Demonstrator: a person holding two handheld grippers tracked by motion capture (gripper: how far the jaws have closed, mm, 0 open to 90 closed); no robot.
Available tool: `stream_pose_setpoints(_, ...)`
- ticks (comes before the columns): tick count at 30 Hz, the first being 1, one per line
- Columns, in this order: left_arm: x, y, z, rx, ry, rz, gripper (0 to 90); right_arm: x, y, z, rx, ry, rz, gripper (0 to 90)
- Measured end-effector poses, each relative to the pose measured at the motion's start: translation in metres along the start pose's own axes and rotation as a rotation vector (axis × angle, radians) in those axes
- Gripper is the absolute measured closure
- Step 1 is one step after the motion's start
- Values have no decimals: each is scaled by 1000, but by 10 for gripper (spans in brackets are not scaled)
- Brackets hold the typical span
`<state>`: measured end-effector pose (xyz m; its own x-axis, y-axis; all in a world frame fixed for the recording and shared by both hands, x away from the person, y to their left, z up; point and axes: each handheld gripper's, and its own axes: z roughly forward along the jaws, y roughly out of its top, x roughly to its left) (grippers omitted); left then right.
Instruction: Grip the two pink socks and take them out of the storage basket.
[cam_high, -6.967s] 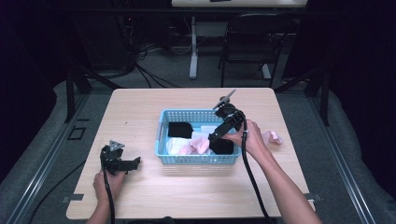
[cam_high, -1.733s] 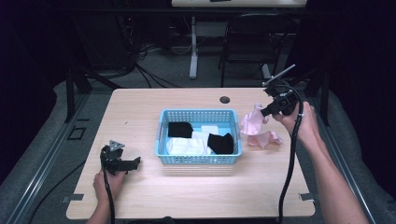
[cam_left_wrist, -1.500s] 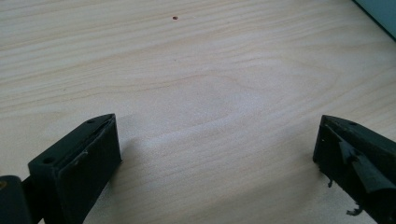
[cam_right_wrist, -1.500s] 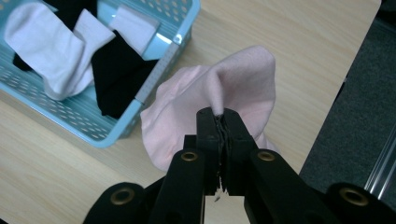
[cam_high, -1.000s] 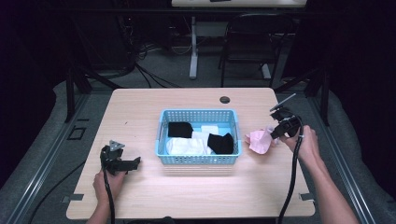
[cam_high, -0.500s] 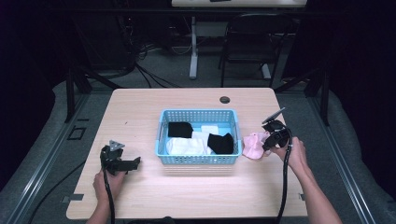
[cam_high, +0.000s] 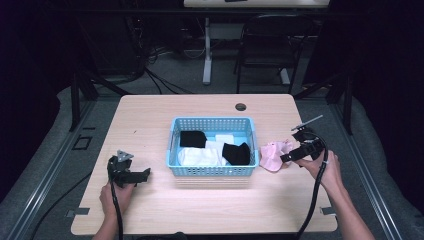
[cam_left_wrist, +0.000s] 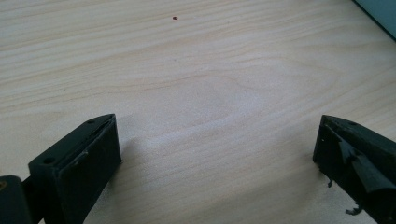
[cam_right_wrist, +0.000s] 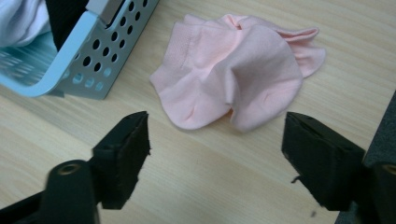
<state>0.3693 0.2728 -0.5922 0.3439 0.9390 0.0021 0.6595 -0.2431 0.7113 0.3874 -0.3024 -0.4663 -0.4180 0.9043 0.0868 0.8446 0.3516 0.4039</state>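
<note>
the blue basket (cam_high: 214, 145) cut off much of what lay inside it: in the high view the white cloth (cam_high: 200, 156) and two black cloths (cam_high: 236, 153) overlapped, and their edges could not be told apart near the front wall. in the right gripper view only a corner of the basket (cam_right_wrist: 74, 51) showed, with a scrap of white and black cloth cropped at the top edge.

the pink cloth (cam_right_wrist: 240, 70) lay crumpled on the tabletop (cam_high: 210, 205) just beside the basket's right wall, on the side away from the left gripper; whether it touched the wall was hard to make out from above (cam_high: 274, 154). its folds hid its underside and true shape.

the right gripper (cam_right_wrist: 215, 158) had just been opening; its fingers (cam_right_wrist: 123, 154) stood spread wide, short of the pink cloth, with bare tabletop between them and nothing pinched. from above the right gripper (cam_high: 287, 158) sat at the cloth's far side from the basket, its tips dark and small, the hand (cam_high: 325, 167) behind it.

the left gripper (cam_left_wrist: 217, 158) rested well away on the basket's other side (cam_high: 144, 175), fingers (cam_left_wrist: 79, 163) spread over bare wood, holding nothing. a small round hole (cam_high: 240, 107) sat in the tabletop beyond the basket, and a chair (cam_high: 270, 50) stood in the dark beyond that.
</note>
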Motion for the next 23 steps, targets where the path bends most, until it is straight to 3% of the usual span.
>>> stream_pose_setpoints(5,0,0,0,-1,0,0,5,2,-15,-7,-14,1,-24,109)
stream_pose_setpoints(9,0,0,0,0,0,0,5,4,-38,0,-10,-8,-25,48)
stream_pose_setpoints(15,0,0,0,0,1,0,5,1,-72,27,56,-14,-49,1)
stream_pose_setpoints(18,0,0,0,-1,1,1,5,-1,-79,37,67,-25,-29,0)
stream_pose_setpoints(23,0,0,0,-2,1,1,5,-5,-82,43,132,-32,-47,0)
